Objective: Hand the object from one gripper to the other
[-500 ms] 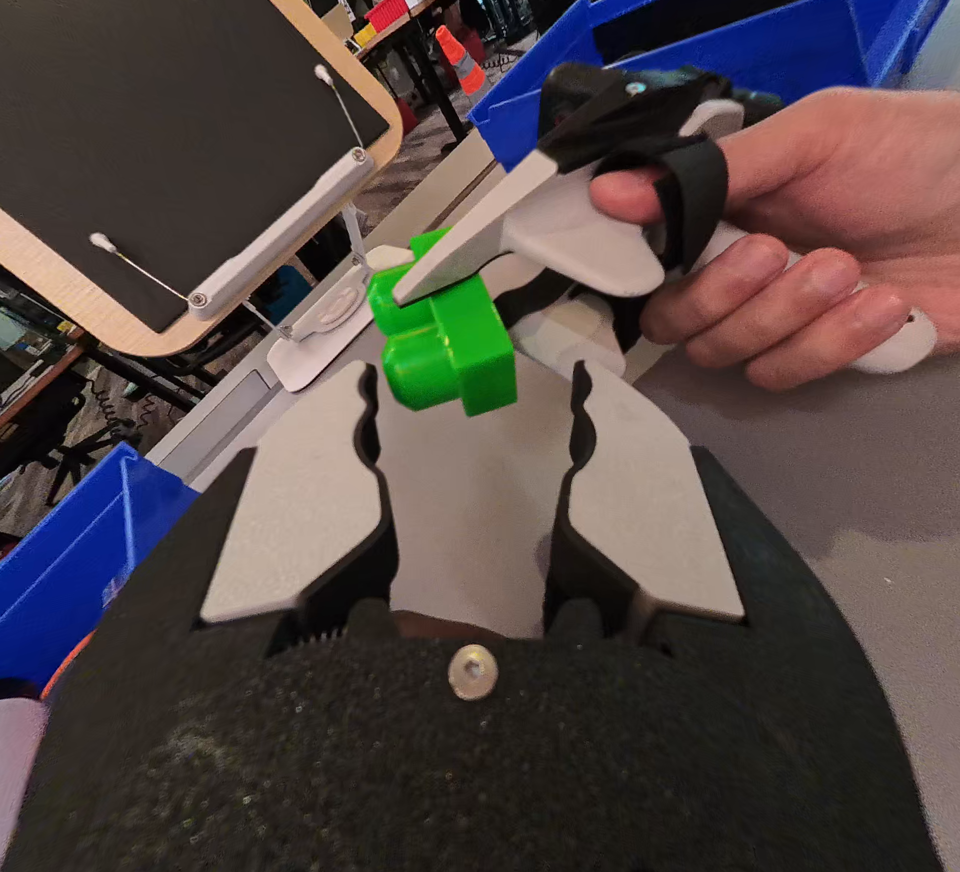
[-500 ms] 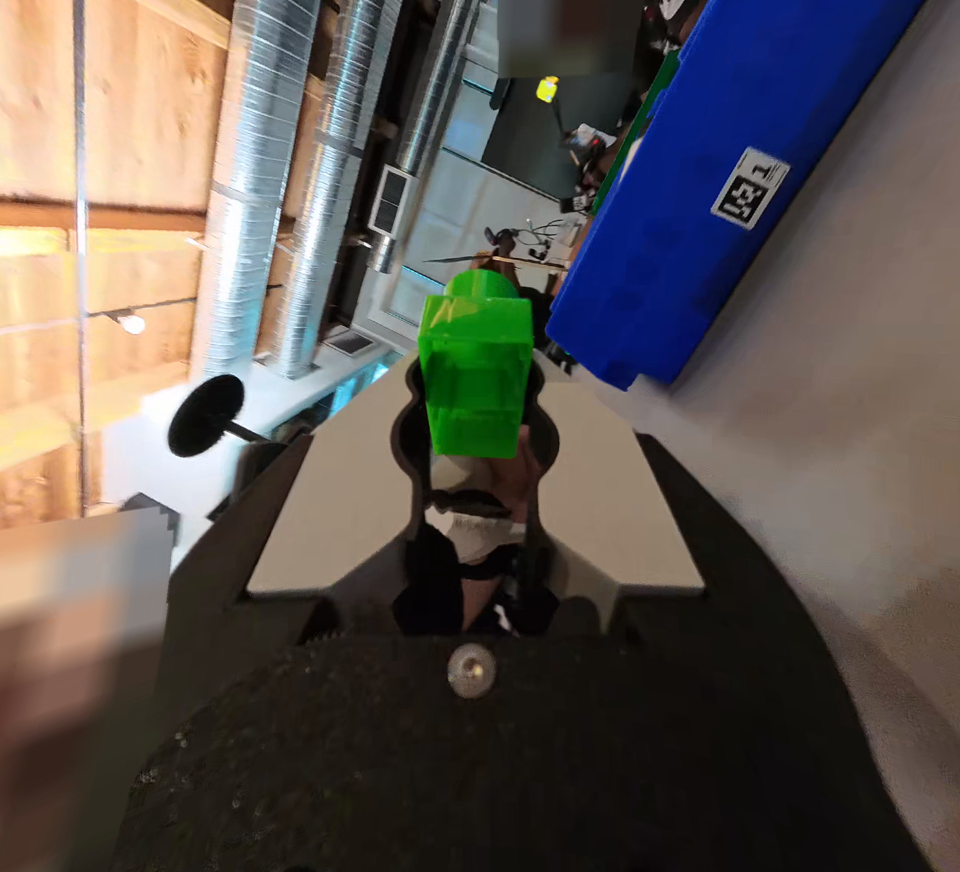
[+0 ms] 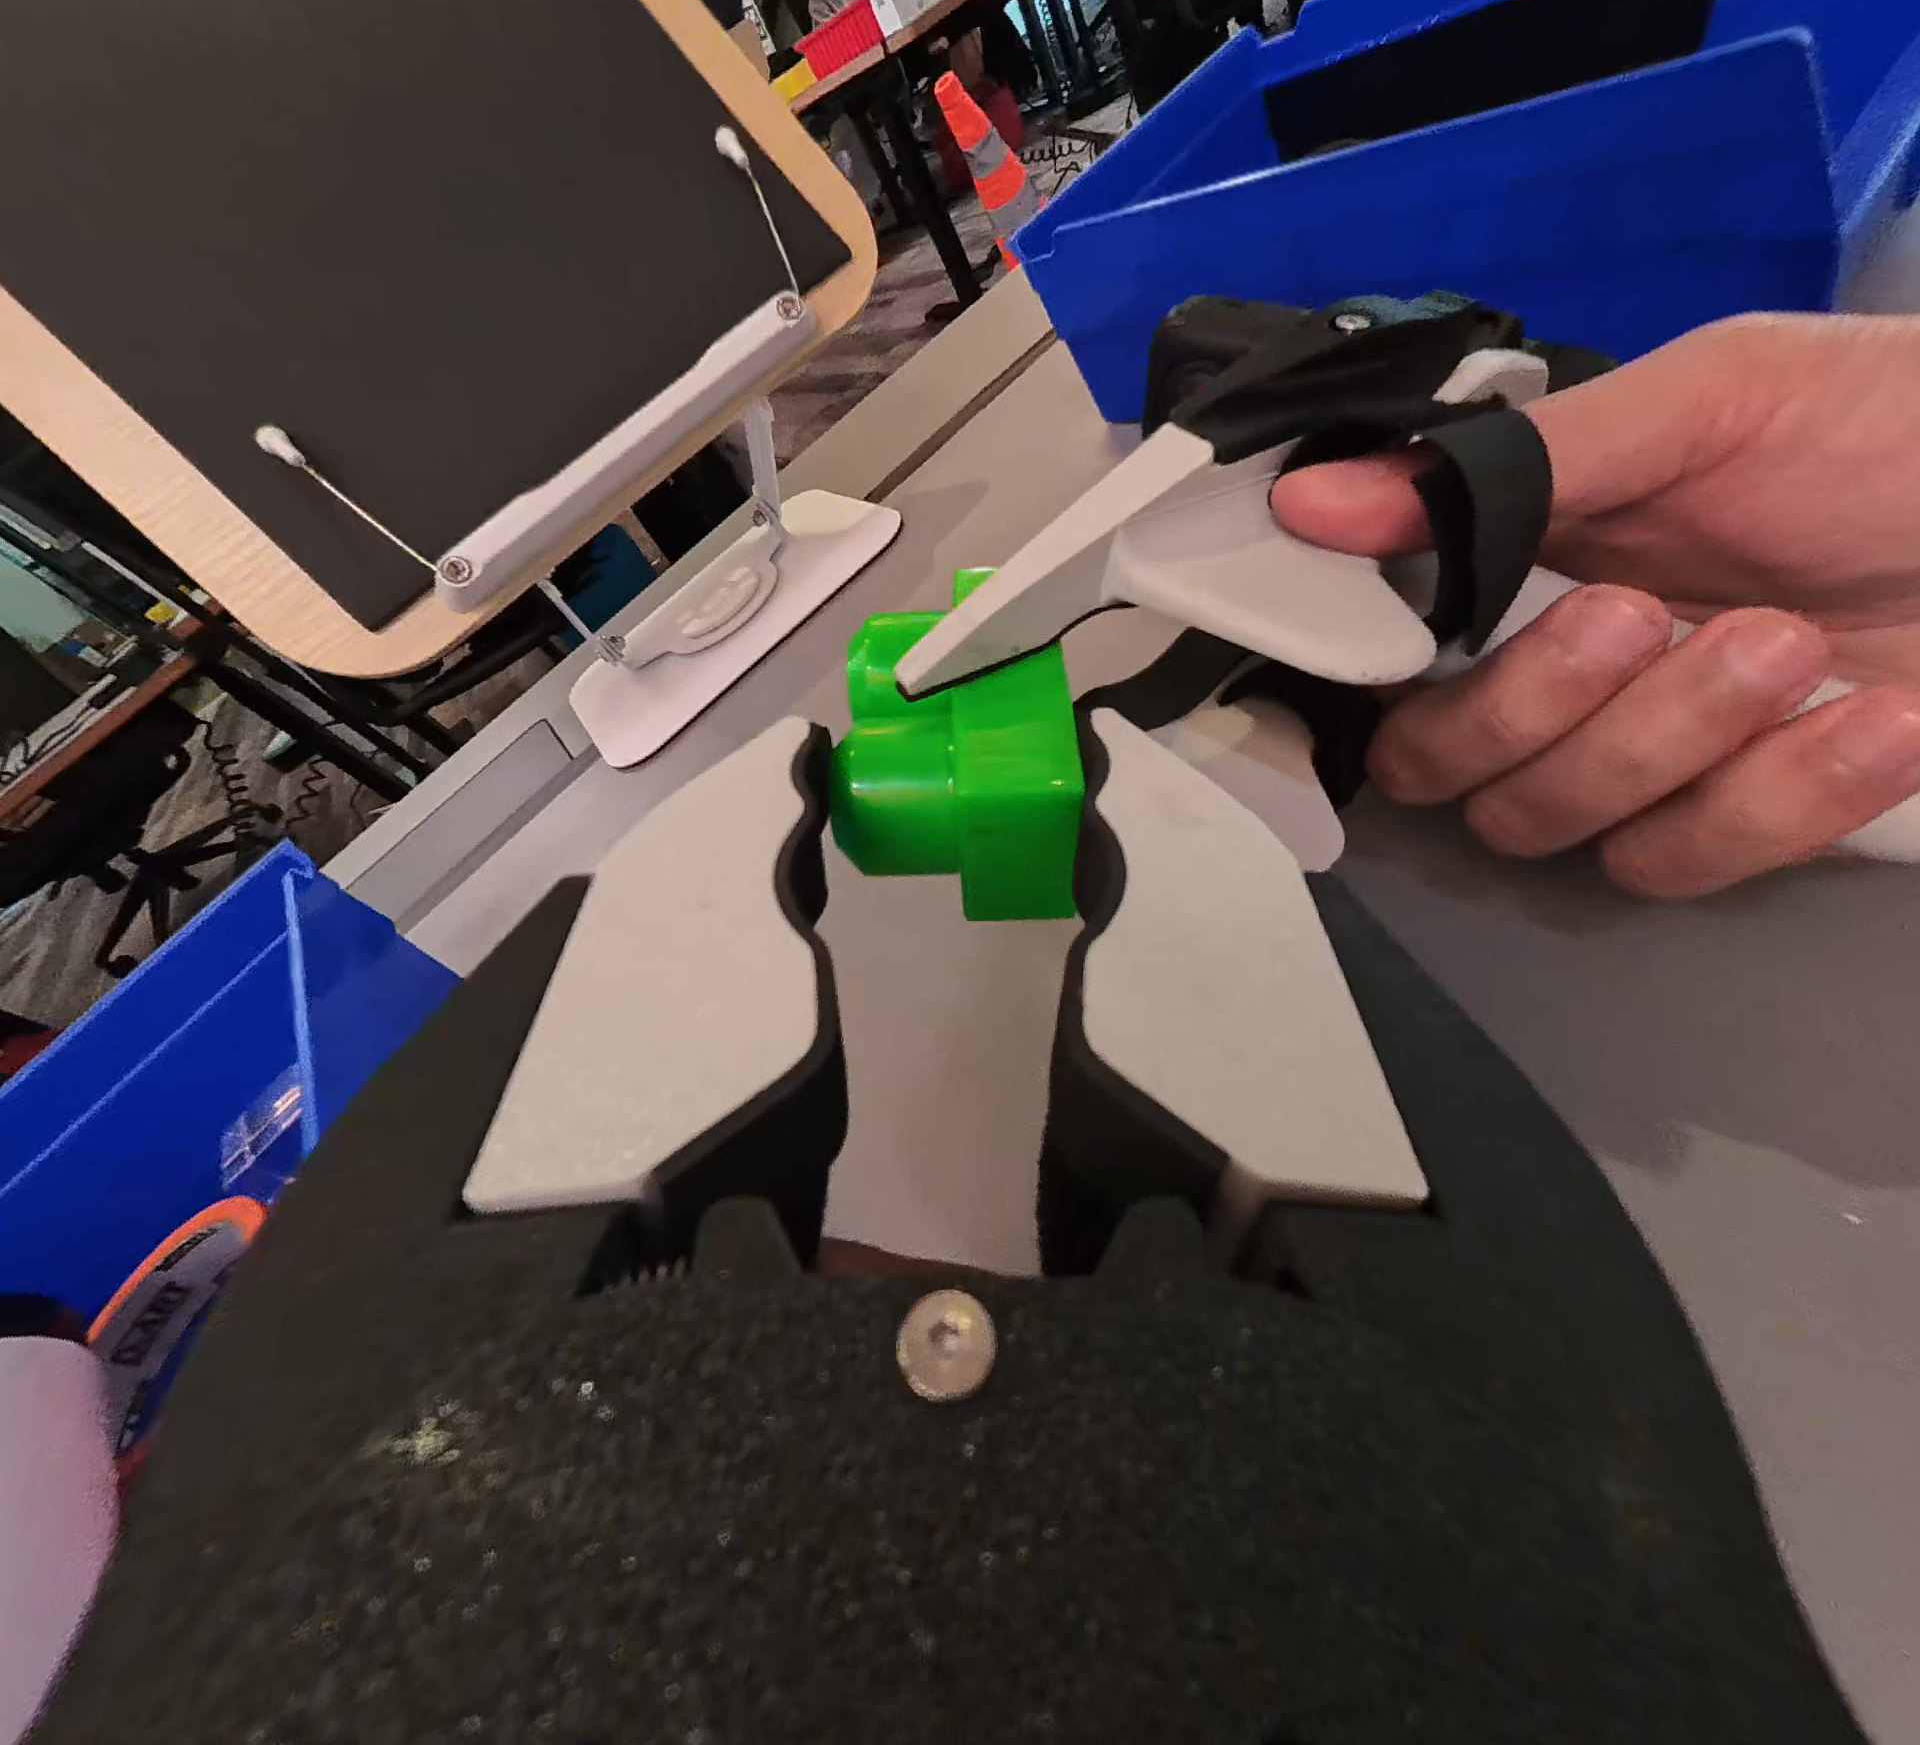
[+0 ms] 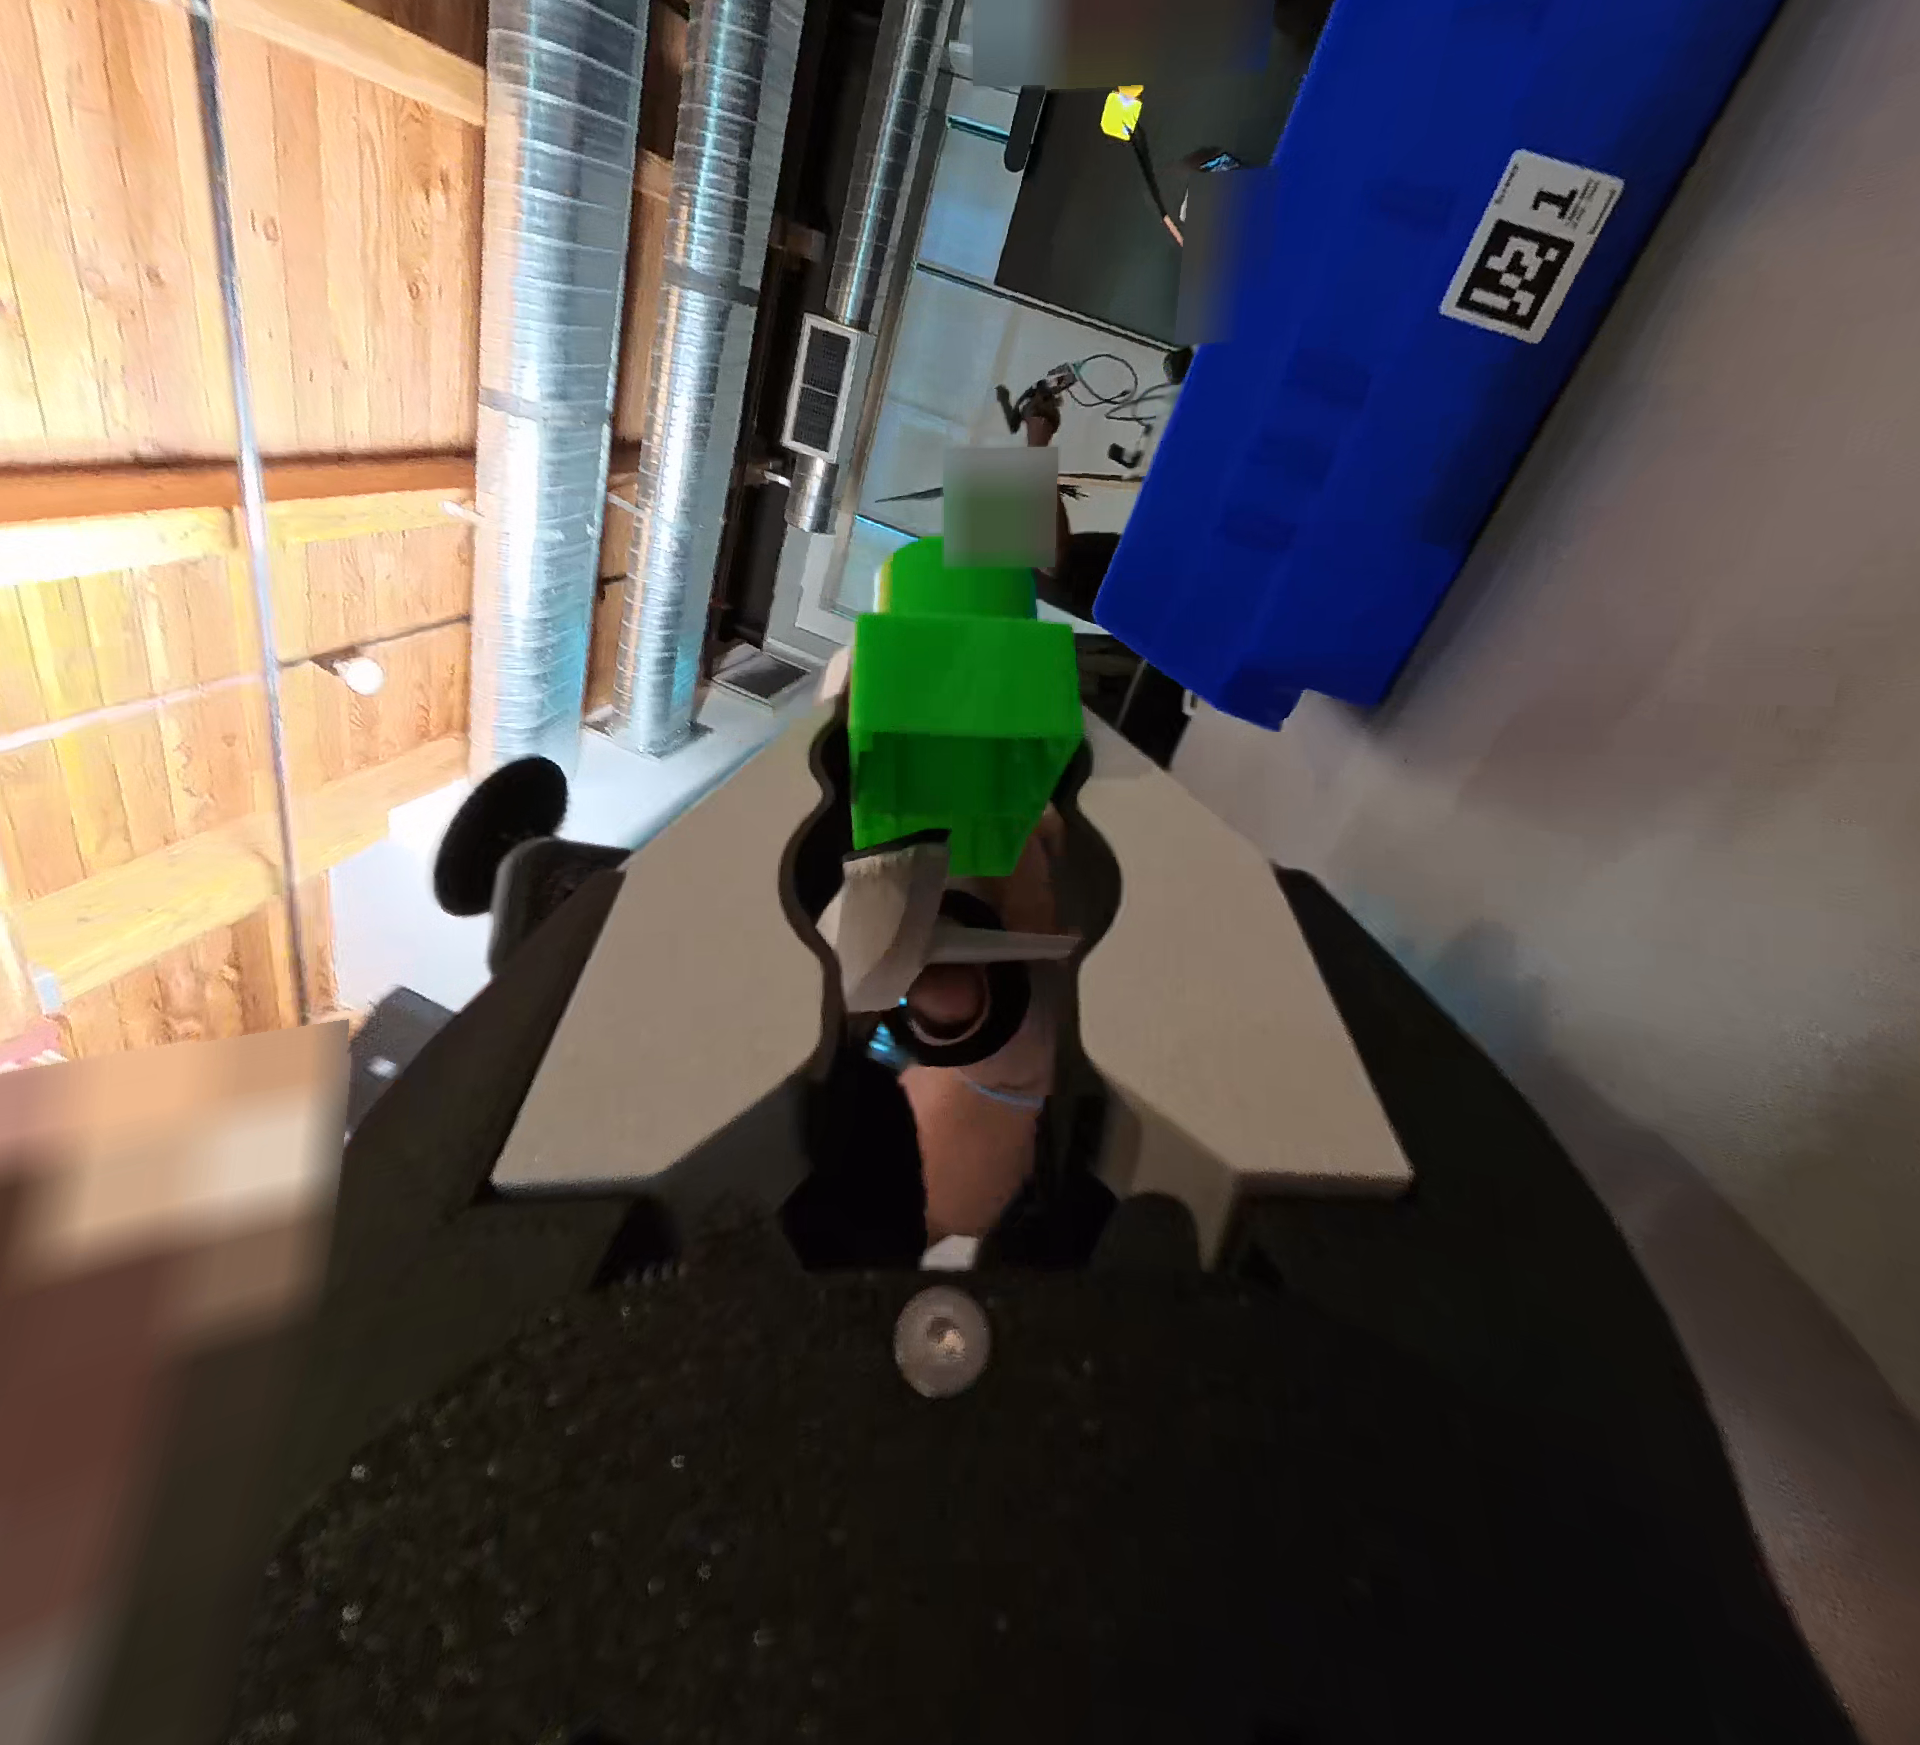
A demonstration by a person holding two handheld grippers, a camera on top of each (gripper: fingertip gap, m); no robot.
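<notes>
Between the spread left gripper (image 3: 951,791) tips, right gripper (image 3: 940,656) clamps green block (image 3: 966,791), stud end pointing left.

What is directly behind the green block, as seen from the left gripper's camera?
Behind the green block stands the white base of a tablet stand on the grey table. The right gripper covers the block's upper side; its lower finger is mostly hidden.
</notes>
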